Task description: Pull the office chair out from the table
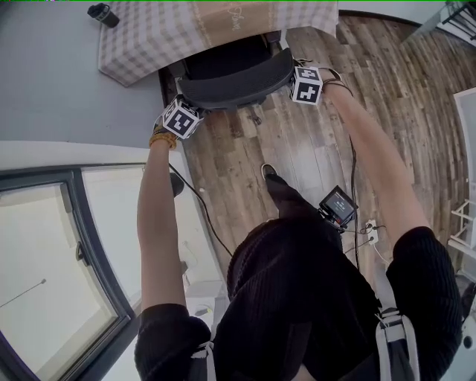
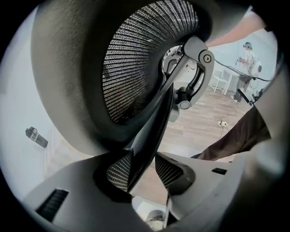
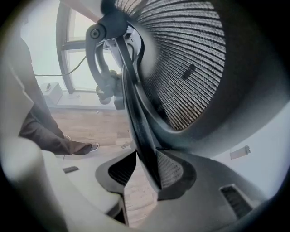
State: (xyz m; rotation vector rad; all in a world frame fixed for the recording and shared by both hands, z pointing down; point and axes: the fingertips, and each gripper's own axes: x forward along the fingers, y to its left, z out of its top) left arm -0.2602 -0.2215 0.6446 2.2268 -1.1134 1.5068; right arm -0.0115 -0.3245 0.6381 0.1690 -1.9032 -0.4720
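The office chair (image 1: 236,68) sits with its seat pushed in under the tabletop (image 1: 149,37), which wears a checked cloth. Its dark curved backrest sticks out over the wood floor (image 1: 297,149), towards the person. The person leans over it with both arms stretched out, one set of tongs at each end of the backrest.

The left tongs (image 1: 181,119) are at the backrest's left end. In the left gripper view the tongs (image 2: 144,170) straddle the backrest's dark rim below the mesh (image 2: 145,59). The rim lies against one pad, and floor shows between it and the other, so they are parted rather than clamped.

The right tongs (image 1: 306,84) are at the right end. In the right gripper view they (image 3: 140,170) straddle the rim below the mesh (image 3: 190,68) in the same way, with one pad on the rim and a gap of floor at the other.

The person's shoe (image 1: 269,171) is planted on the boards behind the chair. A small dark bottle-like thing (image 1: 103,13) lies on the grey floor left of the tabletop.
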